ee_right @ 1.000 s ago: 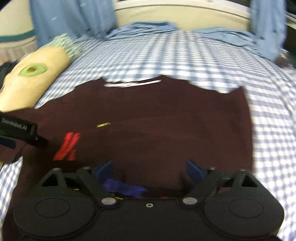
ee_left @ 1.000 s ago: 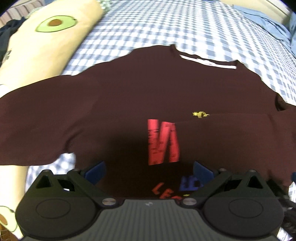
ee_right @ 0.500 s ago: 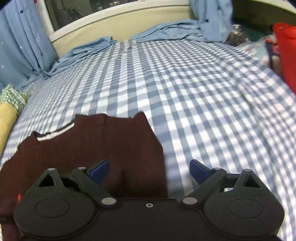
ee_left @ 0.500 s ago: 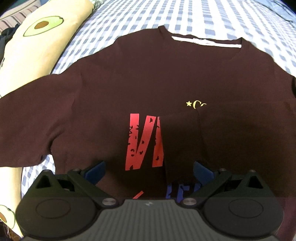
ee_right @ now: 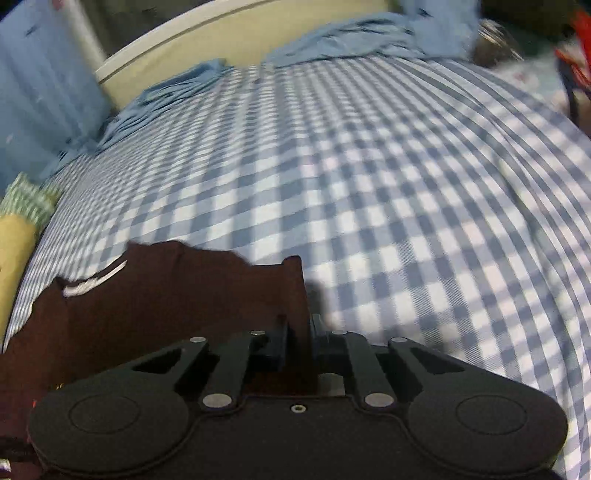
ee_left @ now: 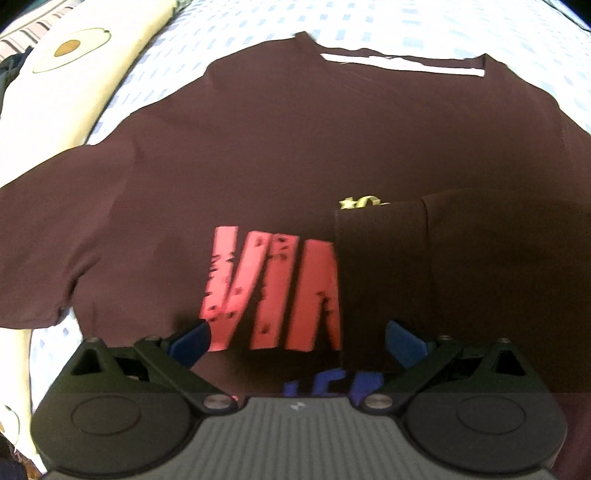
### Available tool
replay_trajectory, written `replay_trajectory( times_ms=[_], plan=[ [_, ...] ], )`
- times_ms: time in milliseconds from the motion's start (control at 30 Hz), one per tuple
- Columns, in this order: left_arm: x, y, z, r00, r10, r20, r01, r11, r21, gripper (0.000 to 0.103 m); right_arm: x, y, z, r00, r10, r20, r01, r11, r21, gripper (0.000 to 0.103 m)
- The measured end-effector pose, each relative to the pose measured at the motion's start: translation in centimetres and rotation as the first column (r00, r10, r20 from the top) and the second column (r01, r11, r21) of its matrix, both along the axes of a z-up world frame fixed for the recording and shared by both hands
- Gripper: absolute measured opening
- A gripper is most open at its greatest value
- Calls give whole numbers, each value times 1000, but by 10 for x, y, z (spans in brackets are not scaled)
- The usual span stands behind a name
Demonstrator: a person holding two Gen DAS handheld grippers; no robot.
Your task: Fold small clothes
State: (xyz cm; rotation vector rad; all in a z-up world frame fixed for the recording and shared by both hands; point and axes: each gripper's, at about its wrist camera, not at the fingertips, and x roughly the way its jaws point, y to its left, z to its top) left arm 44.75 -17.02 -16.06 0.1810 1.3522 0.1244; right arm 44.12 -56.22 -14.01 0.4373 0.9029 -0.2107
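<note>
**Right jaws clamped on the T-shirt's edge, left jaws wide above the print**

My right gripper [ee_right: 298, 334] had its jaws pinched together on the right edge of the dark maroon T-shirt [ee_right: 177, 295], a narrow strip of cloth standing up between them. Beyond that fold the shirt lay on the blue-and-white checked bed sheet [ee_right: 388, 221], its white neck label [ee_right: 92, 282] showing toward the left. Farther off, crumpled light-blue fabric [ee_right: 343, 40] bunched against the cream bed frame [ee_right: 221, 33].

My left gripper [ee_left: 295, 338] hung over the shirt with its jaws spread apart, holding nothing, blue fingertips [ee_left: 188, 339] on either side of the red lettering [ee_left: 273, 291]. Blue letters [ee_left: 332, 387] peeked out just in front of the gripper body. A flap of the shirt [ee_left: 384, 277], folded in from the right, covered part of the red print and touched the small yellow star mark [ee_left: 360, 202]. Past the print came the collar [ee_left: 399, 62], then checked sheet. A cream avocado-print pillow [ee_left: 70, 62] lay along the left side, under the spread-out sleeve [ee_left: 55, 236].
</note>
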Motion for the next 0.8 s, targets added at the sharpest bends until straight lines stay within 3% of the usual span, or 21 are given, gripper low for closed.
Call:
replay_trajectory(
  times_ms=[200,367,433,533,633,800],
  plan=[
    [5,-20,-9,1000,-25,7,24,998,56,103,-8,-32,-21,990,-130,-47,131,991,30,6],
    [8,-21,-10,1000,-12,4,12,999,48,103,-31,-27,-11,994,-102,-37,101,994,-30,41],
    [9,-21,-9,1000,-2,0,2,999,39,103,-50,-16,-6,997,-75,-27,73,995,-68,67],
    [11,-21,-6,1000,9,-4,-8,999,31,102,-89,6,3,999,-43,0,42,992,-118,83],
    [10,-19,-4,1000,2,-3,-2,1000,28,102,-129,38,9,1000,-14,19,18,977,-214,96],
    [4,-20,-4,1000,-16,1,16,1000,27,102,-165,82,-3,998,61,-32,-68,949,-308,98]
  ],
)
